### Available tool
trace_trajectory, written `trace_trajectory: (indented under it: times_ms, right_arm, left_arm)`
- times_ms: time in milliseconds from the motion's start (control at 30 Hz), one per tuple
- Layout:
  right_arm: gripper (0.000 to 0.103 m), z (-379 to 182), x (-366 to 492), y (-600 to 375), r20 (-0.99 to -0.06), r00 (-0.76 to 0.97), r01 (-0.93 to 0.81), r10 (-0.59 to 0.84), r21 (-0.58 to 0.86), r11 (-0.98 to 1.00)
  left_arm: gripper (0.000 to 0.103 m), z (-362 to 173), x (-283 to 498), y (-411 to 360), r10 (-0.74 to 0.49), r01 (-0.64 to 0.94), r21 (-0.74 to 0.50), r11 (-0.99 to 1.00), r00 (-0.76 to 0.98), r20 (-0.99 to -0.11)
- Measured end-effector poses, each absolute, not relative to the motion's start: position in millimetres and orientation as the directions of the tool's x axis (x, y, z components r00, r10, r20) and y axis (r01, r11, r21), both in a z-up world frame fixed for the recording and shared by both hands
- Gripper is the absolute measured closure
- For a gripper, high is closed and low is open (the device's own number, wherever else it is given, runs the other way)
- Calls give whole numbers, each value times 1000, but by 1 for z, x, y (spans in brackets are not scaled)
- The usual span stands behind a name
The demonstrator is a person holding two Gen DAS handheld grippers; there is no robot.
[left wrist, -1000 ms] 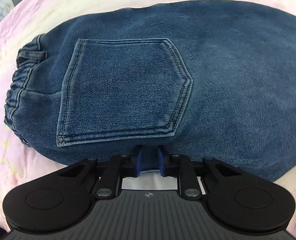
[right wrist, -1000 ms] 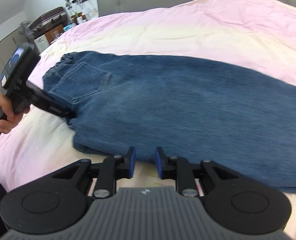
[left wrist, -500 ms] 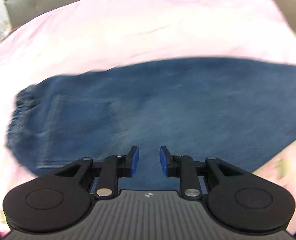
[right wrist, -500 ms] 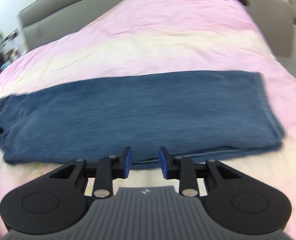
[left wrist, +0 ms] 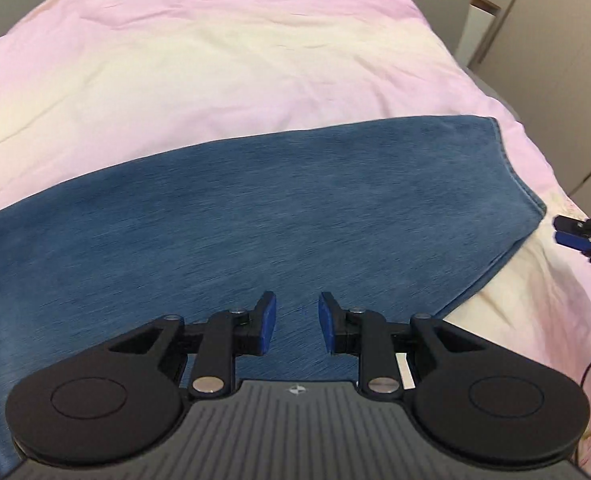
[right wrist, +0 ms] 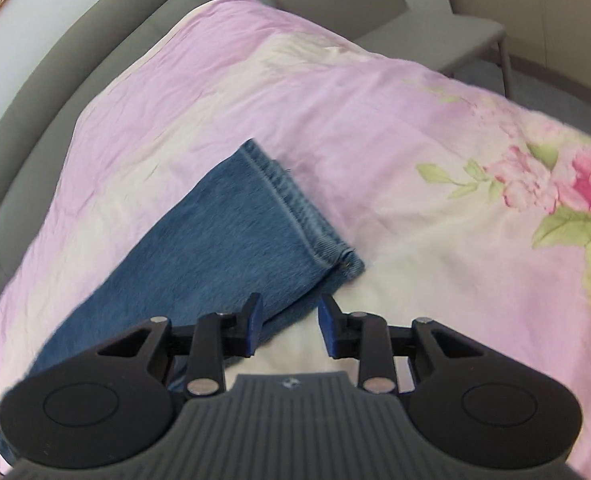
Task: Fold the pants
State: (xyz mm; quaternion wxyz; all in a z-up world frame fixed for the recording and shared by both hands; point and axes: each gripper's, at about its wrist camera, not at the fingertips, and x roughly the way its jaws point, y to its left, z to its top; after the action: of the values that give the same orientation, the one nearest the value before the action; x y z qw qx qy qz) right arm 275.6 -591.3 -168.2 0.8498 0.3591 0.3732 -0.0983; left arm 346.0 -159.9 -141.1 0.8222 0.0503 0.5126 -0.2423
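Left hand-held gripper [left wrist: 297, 322]: jaws parted a moderate way, nothing between them; it hovers over the pants [left wrist: 255, 216], above the mid-leg cloth near their close edge.

Right hand-held gripper [right wrist: 289, 322]: jaws likewise parted and empty; poised at the near corner of the hem [right wrist: 295, 204], its left pad over denim and its right pad over bare bedding. Whether either pad touches the cloth cannot be told. In the left wrist view this tool shows at the far right, just beyond the hem end.

Pants: blue denim, lying flat on the bed [right wrist: 435, 160] in one long band, legs apparently stacked one on the other. From the left tool the band runs ahead and out to both sides, the hem off to the right; from the right tool the leg runs off to the left. The waist end is out of view.

Bed: pink and cream cover, floral print to the right of the right tool, lightly creased.

Handling, as judged: soft but thick and fairly heavy for cloth; it will drape and sag rather than hold shape, and stacked layers may slide apart. The stitched hem is the firmest hold; pinching both layers at the hem corners seems best for carrying that end toward the waist.
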Motion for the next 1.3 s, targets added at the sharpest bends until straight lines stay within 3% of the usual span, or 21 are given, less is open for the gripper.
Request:
trace_trajectory:
  times_ms: [67,233,400,467,567,700,867,1067,1300]
  right_arm:
    - [62,-181,282,-601,-700,705,459,112,572,680]
    - [62,-212,293,-617,-681,714,488,160,649,584]
    - [62,-234,299,-624,-653,736,482,178,690,539]
    - [63,-239,300,-624,-636,752,476,174,705,525]
    - [64,-243,306,-622,-626,765,476,151,708,522]
    - [76,-241,307,-618,-627,767,477,135,699,533]
    - [86,-217,301,-617,-615,777,457,133,697,553]
    - [87,-162,302,-608,-605,785,401,129,657,639]
    - [88,-106,309,-578,-586,796,314,149,611,726]
  left_arm:
    - [73,-148,350,-180,-358,465,-175,868,340,-870]
    - [73,-165,353,-220,-387,521,-199,830,281,-878]
    - [85,-184,353,-250,-343,581,-139,802,258,-903]
    - [85,-189,352,-253,-327,591,-119,798,258,-909]
    - [85,-191,346,-262,-297,624,-58,779,286,-911]
    - [86,-194,329,-272,-248,669,55,741,350,-903]
    - [93,-187,323,-269,-253,674,67,736,365,-896]
    - [90,-165,308,-227,-302,680,-13,734,309,-902]
    - [92,-193,305,-222,-342,620,-100,778,285,-896]
